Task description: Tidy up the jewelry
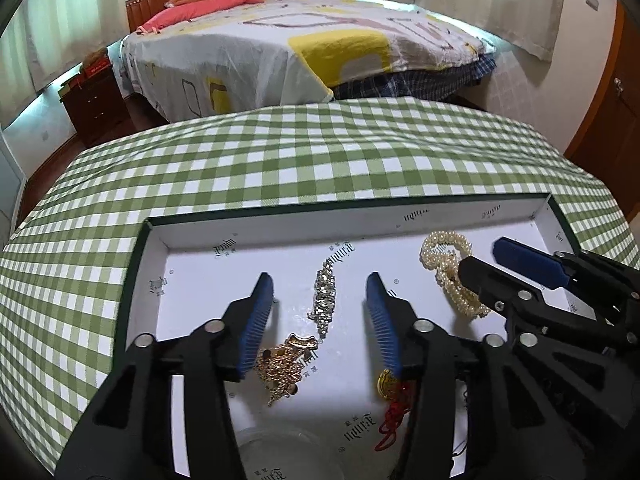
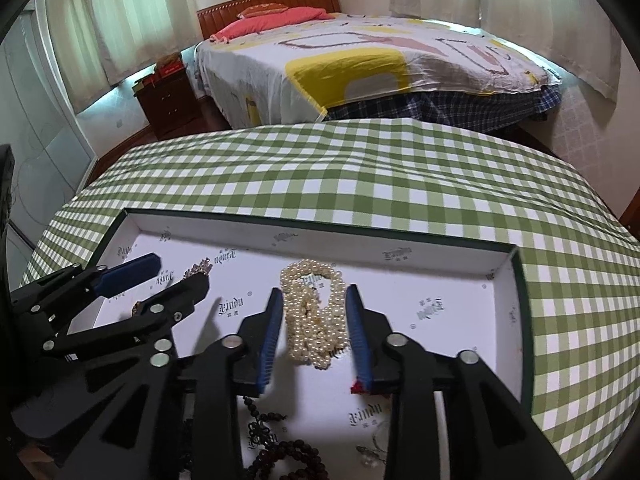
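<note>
Both tools tilt steeply down into the shallow white printed cardboard box tray (image 1: 280,227) on the green-checked surface (image 1: 280,152). The left tool (image 1: 320,292) stands half-wide, its ribbed blue pads flanking, not touching, the glittery silver rhinestone strand (image 1: 325,300) at the tray's middle. The right tool (image 2: 314,304) stands narrower, straddling the knobbly cream pearl bundle (image 2: 314,316) without pressing it.
</note>
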